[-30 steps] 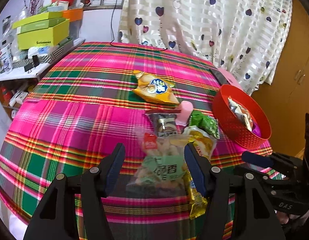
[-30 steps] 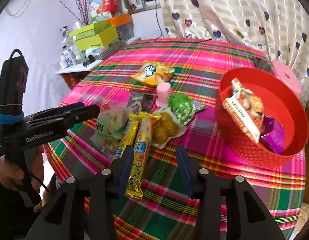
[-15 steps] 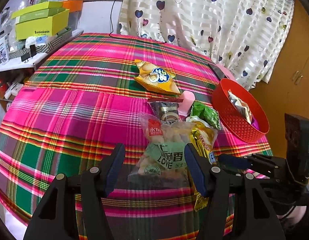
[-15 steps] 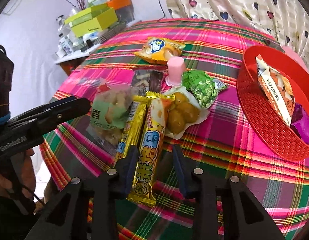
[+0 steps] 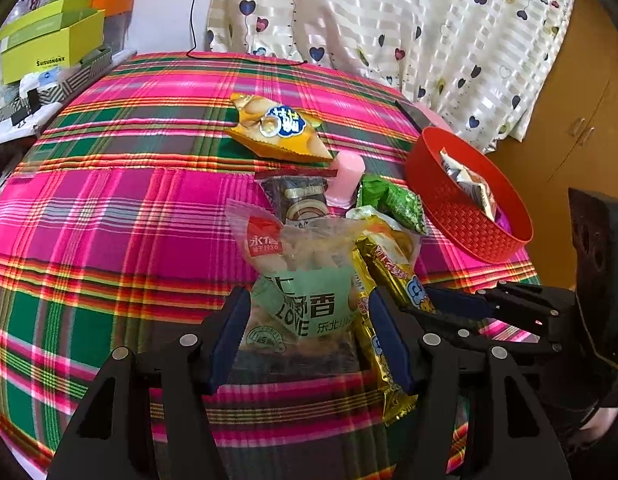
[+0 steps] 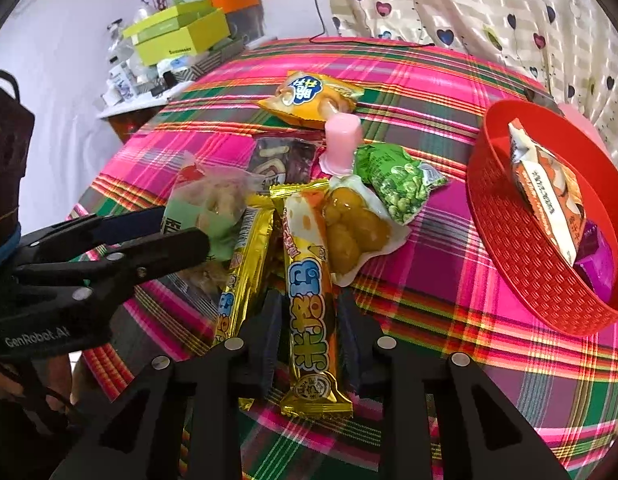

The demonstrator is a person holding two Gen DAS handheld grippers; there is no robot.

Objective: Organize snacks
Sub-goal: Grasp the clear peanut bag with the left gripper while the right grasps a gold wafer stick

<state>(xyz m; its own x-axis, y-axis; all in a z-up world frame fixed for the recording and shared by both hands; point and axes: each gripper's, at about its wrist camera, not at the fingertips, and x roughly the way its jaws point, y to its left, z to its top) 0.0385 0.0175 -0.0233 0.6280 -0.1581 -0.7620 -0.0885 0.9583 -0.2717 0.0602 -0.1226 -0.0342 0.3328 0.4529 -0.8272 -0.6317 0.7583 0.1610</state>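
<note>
Step in hand: snack bar (image 6: pixel 309 304), on bench (image 6: pixel 449 300), is straddled by closing right hand-held gripper (image 6: pixel 307 344). Left hand-held gripper (image 5: pixel 309 336) is held apart over biscuit bag (image 5: pixel 305 280). Next: transfer to red basket (image 6: pixel 509 240) is required.

Even, fairly bright indoor light is filling both fisheye views, saturating the pink plaid tablecloth (image 5: pixel 109 216) and casting only soft, faint shadows under the snack packets. Glare is bouncing off the gold foil snack bar (image 6: pixel 309 280) and the clear biscuit bag (image 5: pixel 305 280), while the heart-print curtain (image 5: pixel 389 28) is glowing as daylight is coming through it. Fisheye distortion is bending the table edge into a curve and darkening the corners, and detail is softening towards each rim.
</note>
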